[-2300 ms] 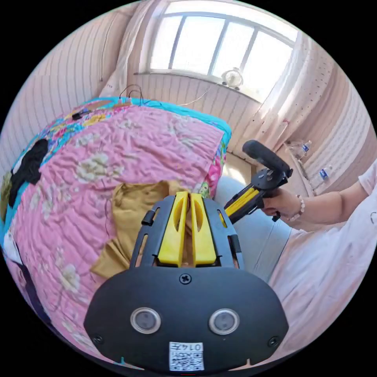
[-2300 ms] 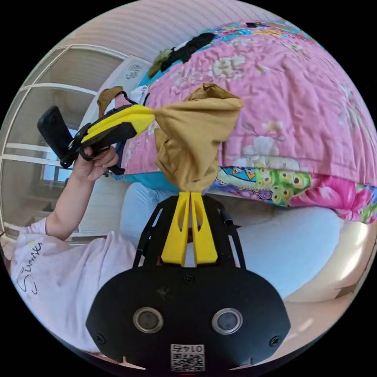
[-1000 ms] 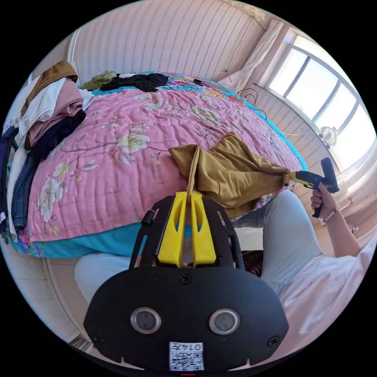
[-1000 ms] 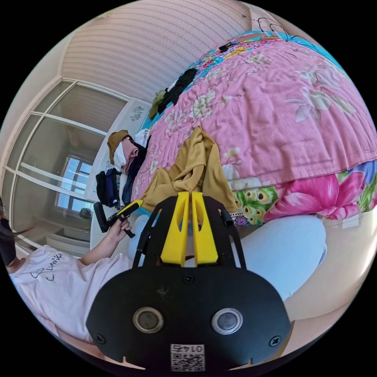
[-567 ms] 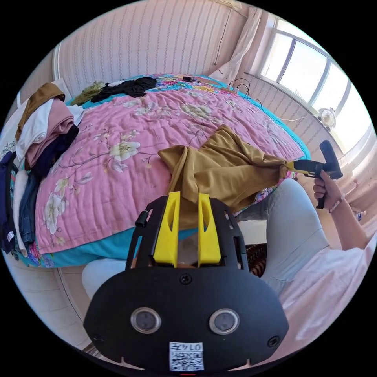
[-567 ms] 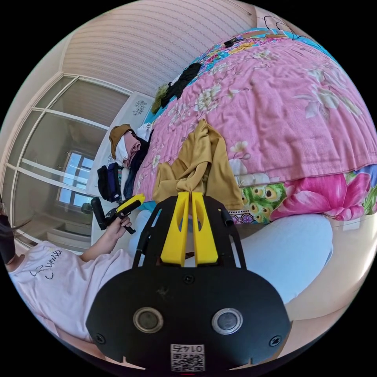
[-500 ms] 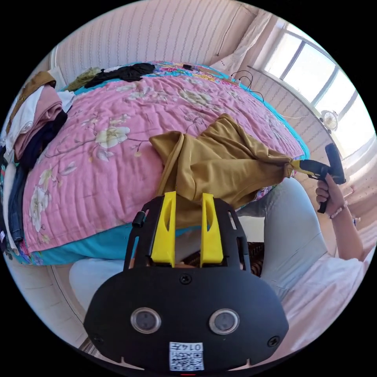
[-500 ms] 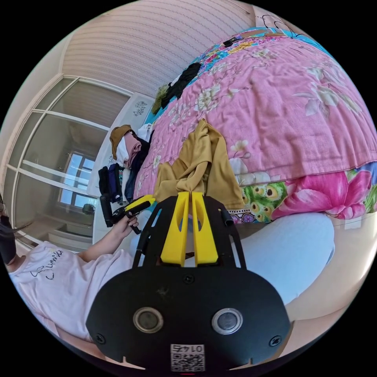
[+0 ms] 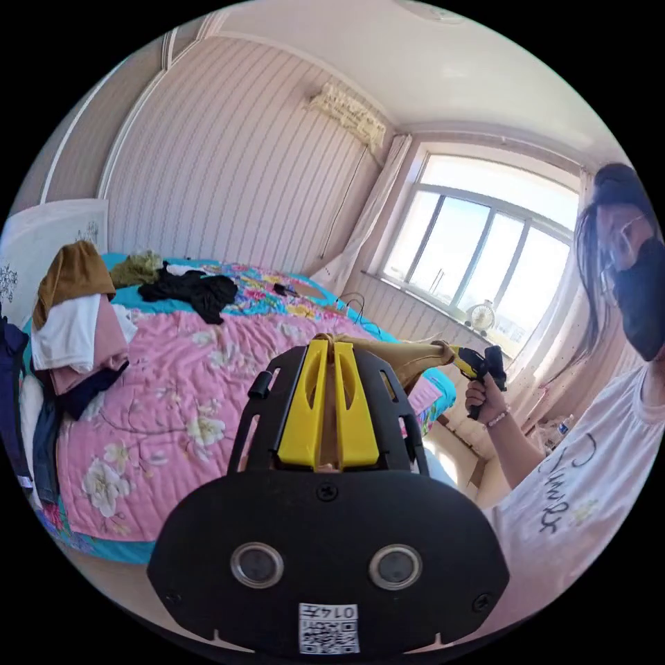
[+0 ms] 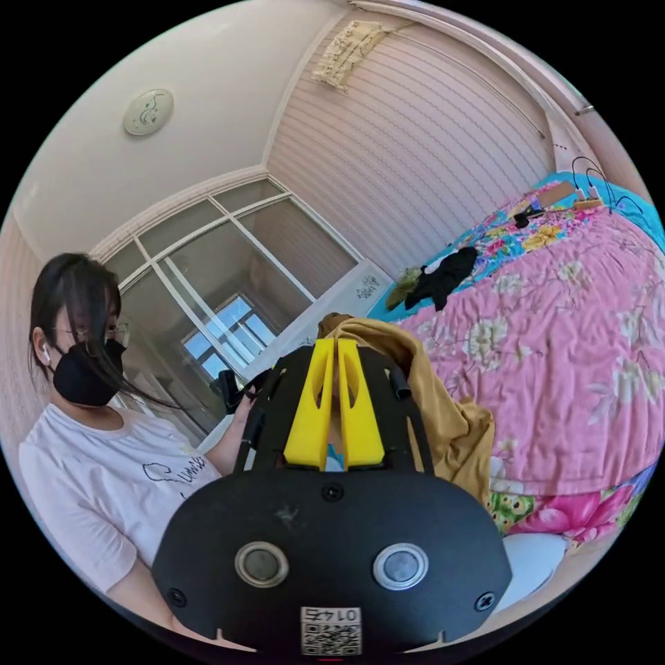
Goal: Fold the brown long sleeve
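The brown long sleeve (image 9: pixel 415 355) hangs in the air above the near edge of the bed, stretched between both grippers. In the left gripper view my left gripper (image 9: pixel 331 344) is shut on one end of it. The right gripper (image 9: pixel 454 353), held in a hand, pinches the other end. In the right gripper view my right gripper (image 10: pixel 334 344) is shut on the brown long sleeve (image 10: pixel 443 415), which drapes down to the right over the quilt's edge. The left gripper's black handle (image 10: pixel 231 389) peeks out behind the mount.
The bed's pink floral quilt (image 9: pixel 173 402) spreads beyond the garment. A stack of folded clothes (image 9: pixel 76 312) sits at its left end and a black garment (image 9: pixel 194 287) lies at the far side. The person (image 10: pixel 104 429) stands close by. A window (image 9: pixel 485 270) is behind.
My left gripper, open half a second ago, has shut on the brown long sleeve. Both hands have lifted the garment off the quilt, and both cameras now tilt upward.
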A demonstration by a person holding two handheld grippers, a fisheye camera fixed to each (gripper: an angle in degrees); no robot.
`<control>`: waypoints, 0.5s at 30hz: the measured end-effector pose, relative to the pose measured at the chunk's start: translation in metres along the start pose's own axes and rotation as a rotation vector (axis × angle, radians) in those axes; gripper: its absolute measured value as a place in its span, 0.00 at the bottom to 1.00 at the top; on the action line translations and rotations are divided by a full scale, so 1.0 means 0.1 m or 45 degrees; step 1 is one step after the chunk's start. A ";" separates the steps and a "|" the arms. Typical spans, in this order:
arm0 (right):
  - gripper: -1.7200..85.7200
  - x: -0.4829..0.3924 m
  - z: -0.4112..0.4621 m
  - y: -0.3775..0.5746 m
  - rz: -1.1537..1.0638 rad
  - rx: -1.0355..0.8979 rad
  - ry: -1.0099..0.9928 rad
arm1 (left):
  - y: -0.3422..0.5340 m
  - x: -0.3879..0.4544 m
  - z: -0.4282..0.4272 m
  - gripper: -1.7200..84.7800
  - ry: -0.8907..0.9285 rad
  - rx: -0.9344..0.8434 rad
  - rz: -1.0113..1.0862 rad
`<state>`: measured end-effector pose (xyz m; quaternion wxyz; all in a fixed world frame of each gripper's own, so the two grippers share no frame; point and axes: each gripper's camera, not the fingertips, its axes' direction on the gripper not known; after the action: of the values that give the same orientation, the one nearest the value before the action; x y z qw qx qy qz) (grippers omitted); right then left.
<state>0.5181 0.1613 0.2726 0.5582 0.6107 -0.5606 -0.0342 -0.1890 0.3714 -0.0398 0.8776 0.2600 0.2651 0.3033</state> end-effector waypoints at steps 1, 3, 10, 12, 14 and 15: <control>0.02 -0.18 -0.07 -0.16 -0.063 0.043 -0.064 | -0.11 0.02 -0.17 0.01 0.060 0.083 -0.001; 0.02 -0.44 -0.15 -0.40 -0.159 0.070 -0.115 | -0.26 0.01 -0.37 0.01 0.190 0.180 -0.024; 0.02 -0.94 0.32 -1.50 -0.427 -0.114 0.215 | -0.80 -0.05 -0.38 0.01 0.176 0.217 0.092; 0.02 -0.68 0.68 -1.86 -0.409 -0.216 0.268 | -0.98 -0.23 -0.12 0.01 0.083 0.157 0.078; 0.02 -0.13 1.26 -2.33 -0.323 -0.343 0.343 | -1.19 -0.56 0.38 0.01 -0.075 0.044 0.060; 0.02 0.04 1.43 -2.43 -0.292 -0.377 0.365 | -1.24 -0.65 0.53 0.01 -0.129 0.014 0.061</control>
<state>0.5815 0.0050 0.0462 0.7079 0.5805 -0.3916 -0.0922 -0.1510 0.2271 -0.0580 0.8810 0.2860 0.2156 0.3091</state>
